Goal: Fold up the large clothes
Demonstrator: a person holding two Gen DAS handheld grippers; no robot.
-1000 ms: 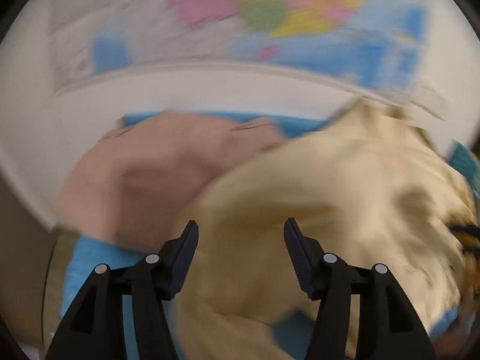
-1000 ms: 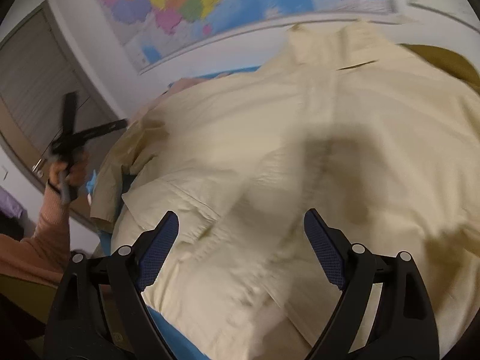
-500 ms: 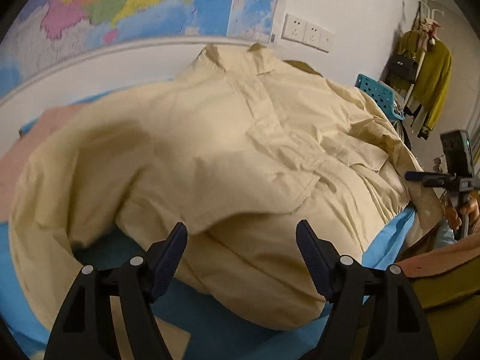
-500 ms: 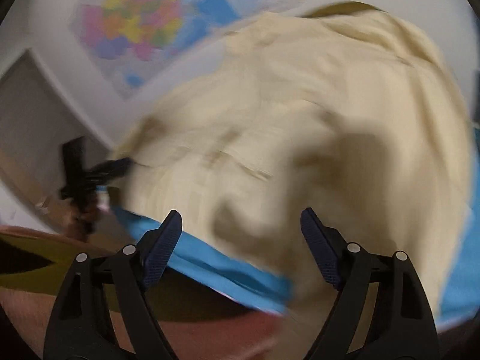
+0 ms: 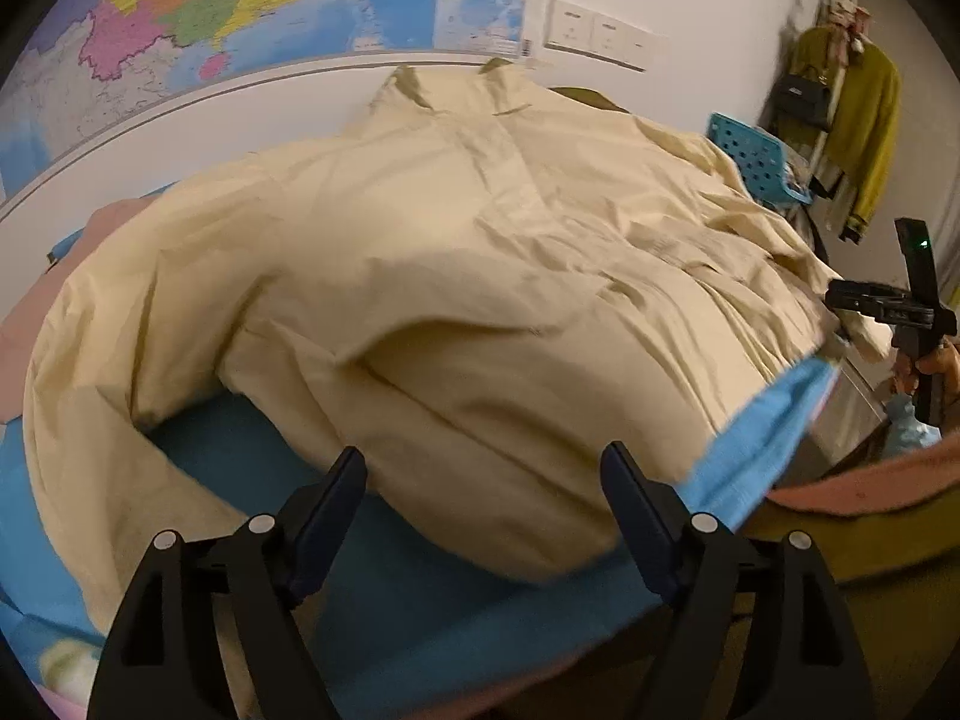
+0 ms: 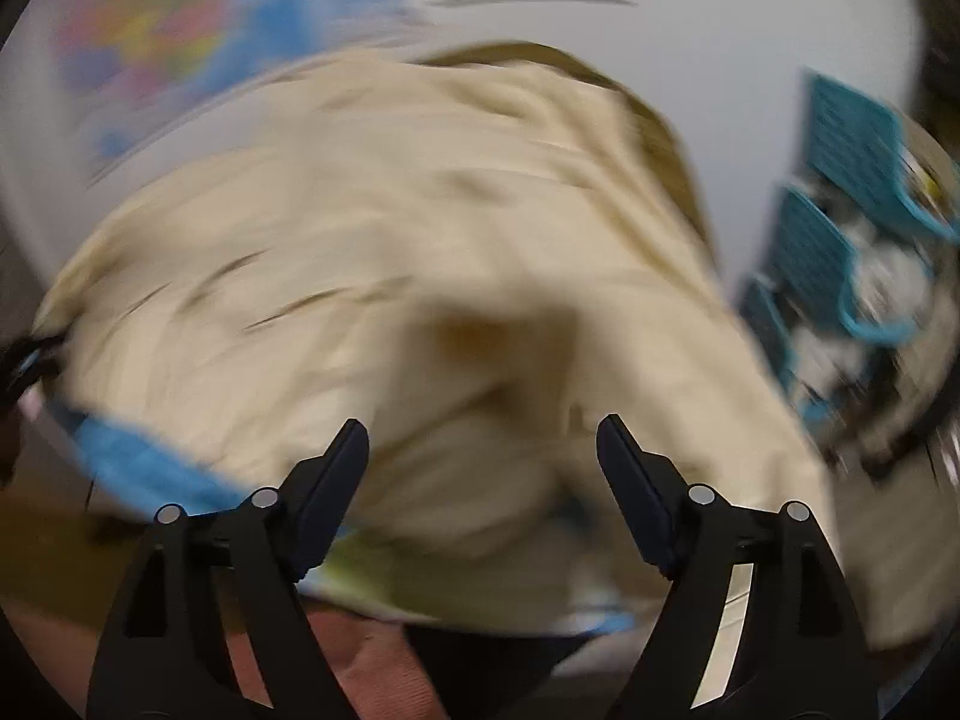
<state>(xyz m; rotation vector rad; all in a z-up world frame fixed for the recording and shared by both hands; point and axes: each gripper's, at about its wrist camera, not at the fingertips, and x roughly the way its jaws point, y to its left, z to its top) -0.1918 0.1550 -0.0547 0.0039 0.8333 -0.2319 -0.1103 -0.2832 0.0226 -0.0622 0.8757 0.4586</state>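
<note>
A large cream button-up shirt (image 5: 480, 276) lies spread face up on a blue-covered bed (image 5: 420, 588), collar toward the wall. My left gripper (image 5: 483, 504) is open and empty, hovering just above the shirt's near hem. In the left wrist view my right gripper (image 5: 840, 324) shows at the shirt's far right edge; its jaws cannot be made out there. In the right wrist view, which is motion-blurred, my right gripper (image 6: 483, 474) is open and empty over the shirt (image 6: 420, 252).
A pink garment (image 5: 36, 312) lies at the bed's left. A map (image 5: 240, 6) and wall sockets (image 5: 600, 33) are on the wall behind. A blue perforated basket (image 5: 756, 156) and a hanging olive cardigan (image 5: 858, 114) stand at the right.
Both cameras swung right across the bed. The left gripper opened wider and now faces the spread shirt instead of the pink garment. The right view moved toward the shirt's right edge.
</note>
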